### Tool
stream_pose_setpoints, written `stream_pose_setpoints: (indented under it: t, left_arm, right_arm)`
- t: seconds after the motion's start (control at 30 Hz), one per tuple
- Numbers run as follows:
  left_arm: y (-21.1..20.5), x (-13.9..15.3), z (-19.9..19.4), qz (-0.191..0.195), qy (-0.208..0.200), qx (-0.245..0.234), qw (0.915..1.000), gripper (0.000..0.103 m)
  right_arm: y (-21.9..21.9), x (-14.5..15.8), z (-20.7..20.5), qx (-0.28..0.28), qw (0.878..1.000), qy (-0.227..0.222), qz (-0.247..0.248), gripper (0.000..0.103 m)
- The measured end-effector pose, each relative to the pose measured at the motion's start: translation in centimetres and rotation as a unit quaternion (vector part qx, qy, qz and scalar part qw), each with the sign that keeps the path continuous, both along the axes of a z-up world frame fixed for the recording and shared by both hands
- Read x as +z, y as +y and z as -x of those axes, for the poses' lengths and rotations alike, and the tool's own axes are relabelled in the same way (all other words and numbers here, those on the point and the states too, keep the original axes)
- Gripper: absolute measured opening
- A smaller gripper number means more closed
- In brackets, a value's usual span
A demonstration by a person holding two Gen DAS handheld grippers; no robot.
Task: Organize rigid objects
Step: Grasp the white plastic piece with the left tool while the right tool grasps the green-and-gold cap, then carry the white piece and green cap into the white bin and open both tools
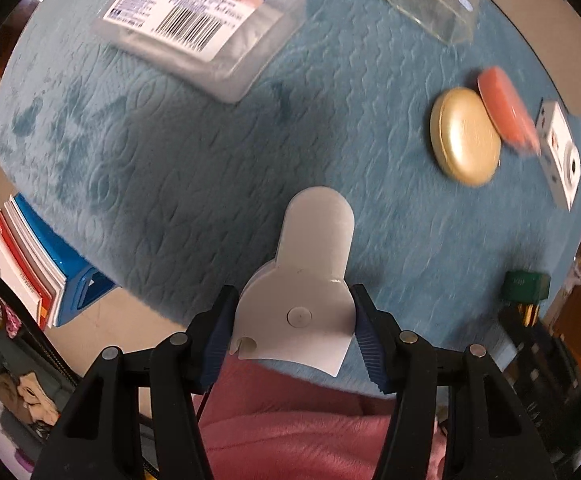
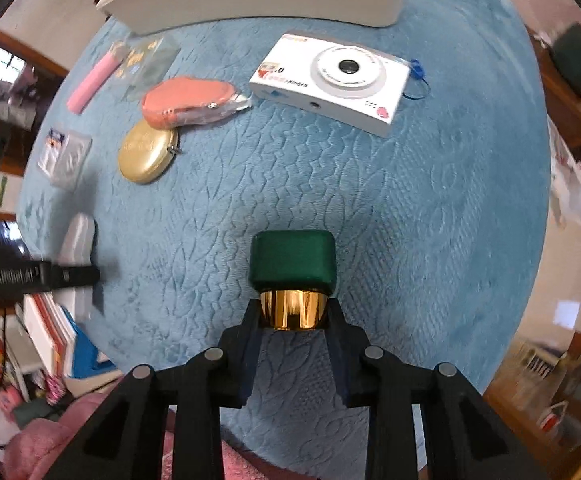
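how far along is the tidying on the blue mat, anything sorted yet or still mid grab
Nothing looks sorted yet. In hand: the left gripper is clamped on a white plastic piece, and the right gripper is shut on the gold neck of a green-capped bottle. Left on the blue mat, still scattered: the white toy camera, gold compact, orange case, pink tube and labelled clear box.

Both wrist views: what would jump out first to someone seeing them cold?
Each gripper holds something over the blue plush cloth. The left gripper clamps a white plastic piece at bottom centre; the right gripper pinches the gold neck of a green-capped bottle. Next is the white toy camera lying flat at upper right in the right wrist view, left of it a gold round case.
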State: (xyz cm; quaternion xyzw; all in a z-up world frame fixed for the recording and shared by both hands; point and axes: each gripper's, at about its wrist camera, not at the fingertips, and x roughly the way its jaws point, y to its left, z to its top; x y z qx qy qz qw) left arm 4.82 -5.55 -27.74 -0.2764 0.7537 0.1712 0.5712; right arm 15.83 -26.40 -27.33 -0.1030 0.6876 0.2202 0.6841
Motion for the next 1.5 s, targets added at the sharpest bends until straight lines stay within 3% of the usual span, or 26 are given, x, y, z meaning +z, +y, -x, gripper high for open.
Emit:
stream_pose_setpoints:
  t: [0.27,0.7,0.9,1.1,1.5]
  left_arm:
    - [0.0,2.9,1.6,0.003,-0.005,-0.045,0.999,0.06]
    - [0.9,9.1,-2.2,-0.011,-0.068,-0.157,0.9852,0.06]
    - [1.2,13.5,-7.5,-0.028,-0.107,-0.209,0.9718,0.06]
    - [1.0,14.6,-13.0,-0.054,-0.146,-0.26,0.953,0.06]
    - [1.8,16.5,-20.2,-0.053,-0.211,-0.294,0.9307,0.06]
  right_arm:
    - [-1.2,2.0,-0.9,-0.029,1.0,0.008,-0.008,0.031]
    - [-0.7,7.2,-4.2,-0.049,0.998,-0.039,-0.03,0.031]
    - [0.4,9.6,-6.3,-0.06,0.995,-0.071,-0.041,0.031]
    - [1.0,11.5,-8.8,-0.078,0.99,-0.102,-0.052,0.031]
    - [2.5,13.0,-13.9,-0.113,0.982,-0.137,-0.06,0.031]
